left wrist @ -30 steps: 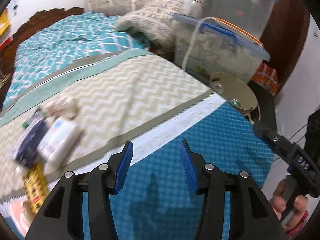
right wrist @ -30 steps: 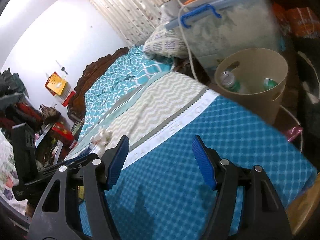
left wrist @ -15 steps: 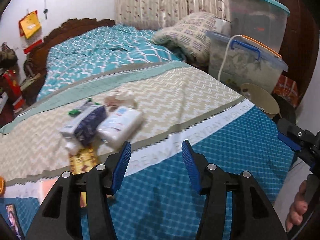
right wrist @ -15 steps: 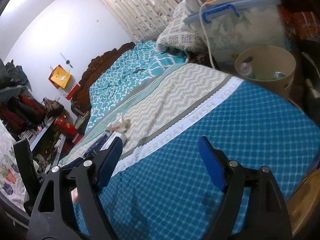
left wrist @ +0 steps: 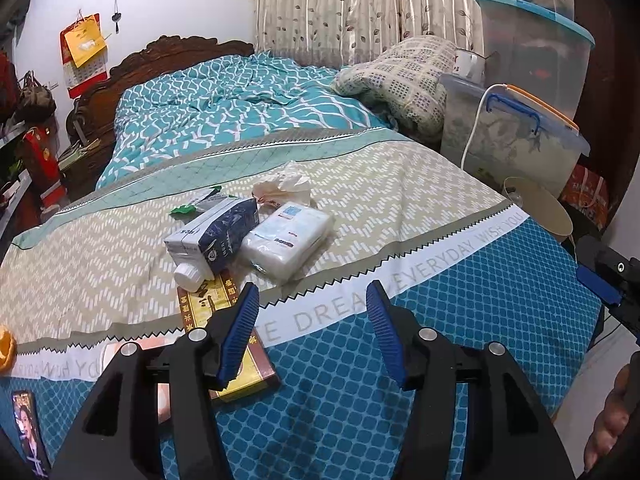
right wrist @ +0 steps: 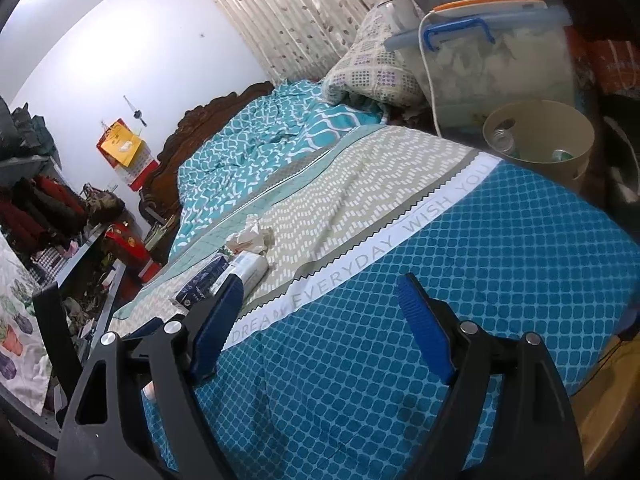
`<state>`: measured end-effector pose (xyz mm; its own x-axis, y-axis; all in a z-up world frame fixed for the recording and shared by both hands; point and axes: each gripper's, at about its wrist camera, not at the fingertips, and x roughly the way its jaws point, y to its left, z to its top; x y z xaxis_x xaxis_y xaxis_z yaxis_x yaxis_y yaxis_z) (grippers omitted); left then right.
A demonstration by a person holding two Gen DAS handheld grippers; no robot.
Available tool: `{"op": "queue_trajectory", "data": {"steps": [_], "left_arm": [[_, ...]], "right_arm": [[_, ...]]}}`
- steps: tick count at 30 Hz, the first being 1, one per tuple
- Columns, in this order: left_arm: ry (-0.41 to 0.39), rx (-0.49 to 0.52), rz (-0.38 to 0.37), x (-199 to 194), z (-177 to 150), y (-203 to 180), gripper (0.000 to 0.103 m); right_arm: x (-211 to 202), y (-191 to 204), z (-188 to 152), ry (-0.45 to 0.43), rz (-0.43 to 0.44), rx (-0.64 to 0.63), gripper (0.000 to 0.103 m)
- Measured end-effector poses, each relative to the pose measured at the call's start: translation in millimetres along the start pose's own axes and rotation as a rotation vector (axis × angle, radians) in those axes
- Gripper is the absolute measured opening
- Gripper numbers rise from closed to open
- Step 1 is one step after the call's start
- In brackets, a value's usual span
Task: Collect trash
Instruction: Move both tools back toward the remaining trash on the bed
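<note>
My left gripper [left wrist: 312, 334] is opening, empty, over the bed [left wrist: 460, 312] short of the carton [left wrist: 218, 236]; right gripper [right wrist: 320, 328] spread wide, empty.

One carton [left wrist: 218, 236] lying on bed [left wrist: 400, 208]. One tissue pack [left wrist: 288, 240] lying beside it. One crumpled tissue wad [left wrist: 286, 184] sitting behind. One green wrapper [left wrist: 182, 210] showing. One gold box [left wrist: 224, 316] lying nearest (partly hidden). One bin [right wrist: 540, 140] standing at bedside, holding two cans [right wrist: 504, 136] at least. Three storage tubs [left wrist: 516, 140] stacking up by curtain. One phone [left wrist: 26, 424] lying at bed edge.
</note>
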<state>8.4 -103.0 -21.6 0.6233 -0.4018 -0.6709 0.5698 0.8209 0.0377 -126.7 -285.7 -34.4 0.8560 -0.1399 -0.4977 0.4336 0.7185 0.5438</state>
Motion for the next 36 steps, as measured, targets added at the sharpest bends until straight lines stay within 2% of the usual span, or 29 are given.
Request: {"op": "queue_trajectory", "data": {"steps": [8,19,24,36], "left_arm": [[-0.003,-0.006,-0.013,2,-3,4,0.056],[0.012,-0.006,-0.017,9,-6,7,0.057],[-0.005,0.023,-0.04,4,-9,-1,0.063],[-0.003,0.013,-0.07,2,-15,7,0.063]], "right_arm": [[2,2,-3,0.011,-0.014,0.005,0.081],[12,3,-8,0.026,-0.035,0.015,0.087],[21,2,-11,0.055,-0.028,0.025,0.087],[39,12,-16,0.106,-0.017,0.003,0.087]]}}
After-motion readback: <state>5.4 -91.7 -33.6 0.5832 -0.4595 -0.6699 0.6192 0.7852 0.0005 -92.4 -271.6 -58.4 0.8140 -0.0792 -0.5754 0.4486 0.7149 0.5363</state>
